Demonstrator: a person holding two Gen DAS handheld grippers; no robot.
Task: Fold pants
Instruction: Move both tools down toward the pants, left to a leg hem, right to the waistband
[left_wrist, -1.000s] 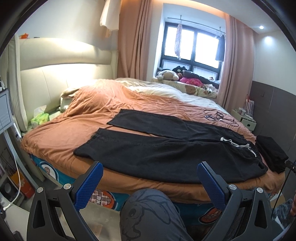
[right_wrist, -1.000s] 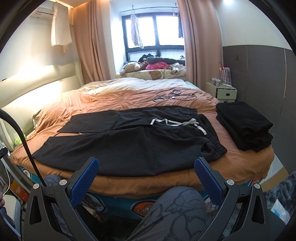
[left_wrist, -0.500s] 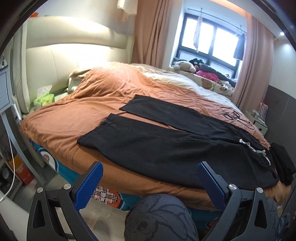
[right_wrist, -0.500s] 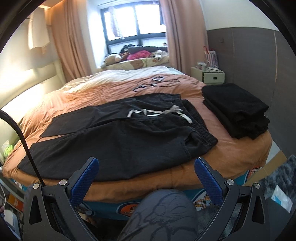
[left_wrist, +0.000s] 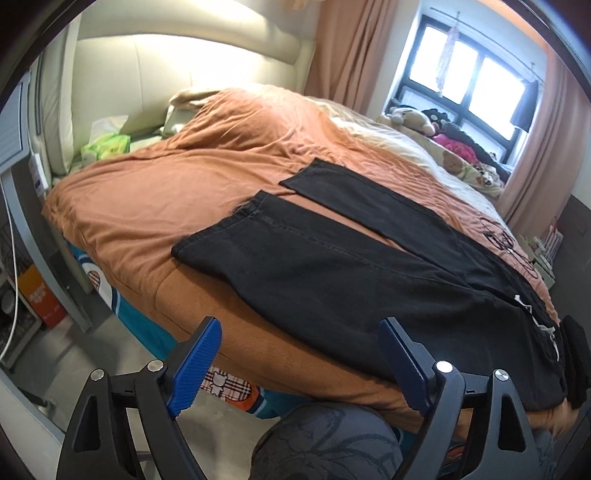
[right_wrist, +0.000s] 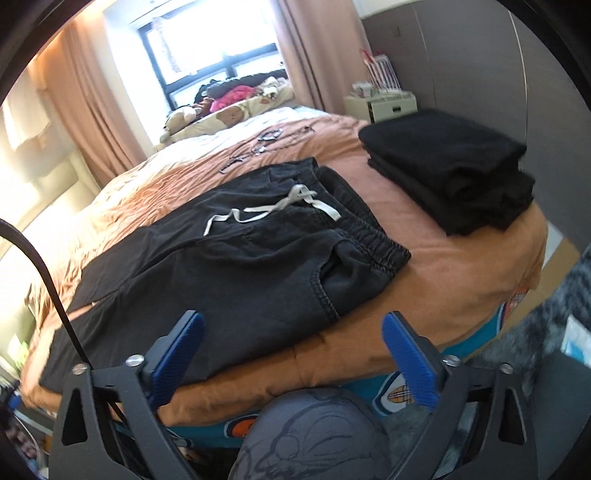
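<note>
Bed (left_wrist: 155, 206) with an orange cover filled both views. Black pants (left_wrist: 332, 280) lay flat on it, spread out, long axis running along the near bed edge: leg hems toward the headboard side, waistband (right_wrist: 369, 236) with white drawstring (right_wrist: 273, 210) toward the other end. Two legs split apart at the hems, a strip of orange showing between them.

Pants lay ahead of and below both claws. Left claw (left_wrist: 299, 362) hung off the bed edge, facing the near leg, nearer the hem end (left_wrist: 218, 236). Right claw (right_wrist: 291, 354) also off the edge, facing the hip and pocket area, nearer the waistband. So left hand suits the hem, right hand suits the waist; likely each grabs its own end of the near side to fold it over the far leg.

Both claws empty, jaws wide but starting to close, no cloth between them, nothing touched yet.

Around: stack of folded black clothes (right_wrist: 450, 177) on the bed, just beyond the waistband, apart from it. Could crowd the right-hand end if the pants shift that way. Dark cords or glasses-like bits (right_wrist: 269, 136) on the cover behind the pants, clear of the fold. Person's knee in grey patterned fabric (left_wrist: 325, 443) sat under the claws, against the bed side. Tissue pack (left_wrist: 107, 144) by the headboard, well apart. Nothing lay on the pants themselves.
</note>
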